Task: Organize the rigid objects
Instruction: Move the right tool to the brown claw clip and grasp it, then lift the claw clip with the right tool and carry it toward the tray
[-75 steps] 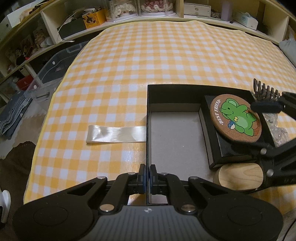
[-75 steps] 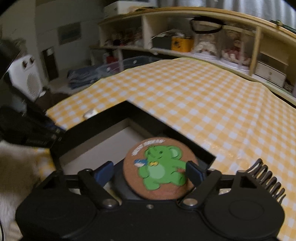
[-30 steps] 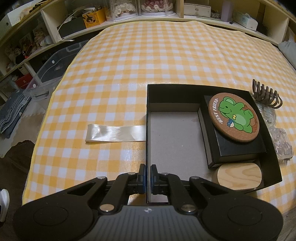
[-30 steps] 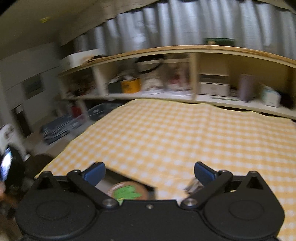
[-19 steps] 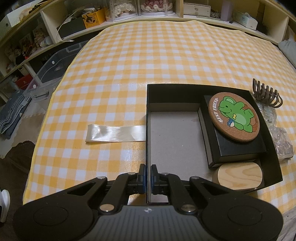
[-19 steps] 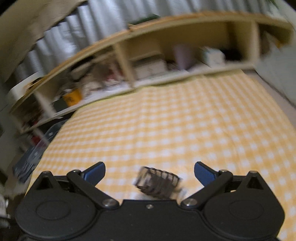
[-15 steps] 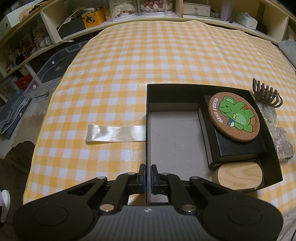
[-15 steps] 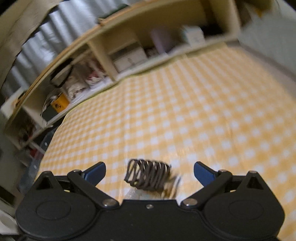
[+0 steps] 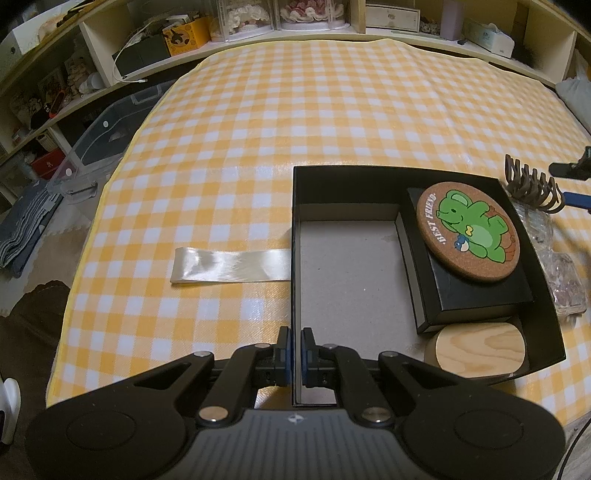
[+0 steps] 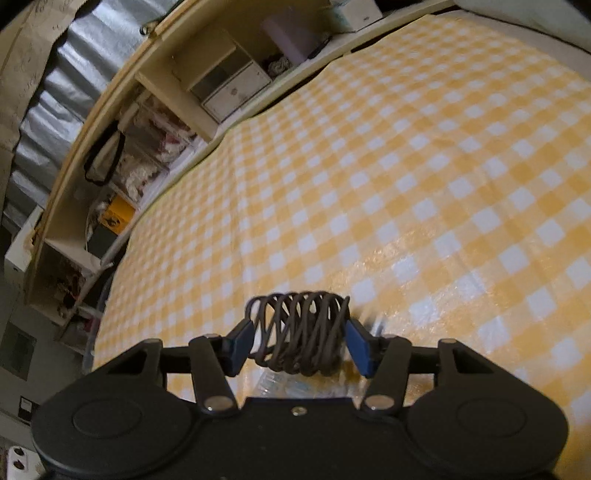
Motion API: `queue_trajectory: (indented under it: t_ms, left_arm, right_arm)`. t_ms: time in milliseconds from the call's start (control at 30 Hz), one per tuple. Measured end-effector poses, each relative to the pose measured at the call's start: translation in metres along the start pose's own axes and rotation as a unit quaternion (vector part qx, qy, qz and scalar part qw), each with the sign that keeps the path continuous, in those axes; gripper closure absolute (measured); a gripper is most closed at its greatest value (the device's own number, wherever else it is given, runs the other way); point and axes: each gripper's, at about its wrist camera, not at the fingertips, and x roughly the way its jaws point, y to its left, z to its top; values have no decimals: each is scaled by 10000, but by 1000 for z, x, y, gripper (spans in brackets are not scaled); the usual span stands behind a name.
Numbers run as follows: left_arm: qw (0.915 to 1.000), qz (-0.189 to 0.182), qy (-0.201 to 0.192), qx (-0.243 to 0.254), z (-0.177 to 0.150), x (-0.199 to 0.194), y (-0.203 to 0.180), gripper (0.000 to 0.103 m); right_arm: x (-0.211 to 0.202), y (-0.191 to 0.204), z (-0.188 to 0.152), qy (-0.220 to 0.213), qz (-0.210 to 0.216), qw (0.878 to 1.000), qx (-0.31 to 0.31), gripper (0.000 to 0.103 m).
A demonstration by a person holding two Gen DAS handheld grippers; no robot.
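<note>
A black open box lies on the yellow checked table. In it are a smaller black box, a round cork coaster with a green bear on top of it, and a wooden disc. My left gripper is shut on the box's near left wall. A brown hair claw clip lies just right of the box; it also shows in the left wrist view. My right gripper has its blue pads on both sides of the clip, touching or nearly touching it.
A cream ribbon strip lies left of the box. Clear plastic bags with small items lie right of the box, under the clip. Shelves with clutter run along the far edge. A plastic bin stands at the left.
My right gripper let go of the coaster, lifted away, swung right and came down around the hair clip, its fingers closing in. The left gripper has not moved.
</note>
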Motion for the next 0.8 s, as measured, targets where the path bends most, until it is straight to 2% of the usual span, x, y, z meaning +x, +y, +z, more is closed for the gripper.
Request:
queue_trajectory:
  t_ms: [67, 100, 133, 167, 233, 367, 567, 667, 733, 800]
  left_arm:
    - [10000, 4, 7, 6, 1, 0, 0, 96]
    - [10000, 1, 6, 6, 0, 0, 0, 96]
    - [10000, 0, 7, 5, 0, 0, 0, 96]
    - [10000, -3, 11, 3, 1, 0, 0, 96]
    - [10000, -4, 9, 3, 1, 0, 0, 96]
    - [10000, 4, 21, 15, 0, 0, 0, 96]
    - [10000, -3, 20, 12, 0, 0, -1, 96]
    - [10000, -16, 5, 4, 0, 1, -1, 96]
    - [10000, -30, -12, -6, 0, 0, 0, 96]
    - [10000, -37, -25, -13, 0, 0, 0, 96]
  right_arm:
    - [5, -2, -2, 62, -30, 10000, -34, 49]
    - [7, -3, -3, 88, 10, 10000, -40, 61]
    - [9, -4, -4, 123, 57, 9999, -50, 80]
    - [10, -4, -4, 150, 88, 9998, -80, 87]
    - [7, -1, -5, 102, 108, 9996, -223, 88]
    - [-7, 10, 2, -70, -136, 9967, -795, 94]
    - [-43, 10, 21, -112, -911, 9798, -1778, 96]
    - [-58, 6, 30, -82, -1495, 9617, -2298, 96]
    - [-63, 7, 31, -4, -1978, 9411, -2741, 96]
    - [-63, 9, 26, 110, -2494, 9103, -3303, 96]
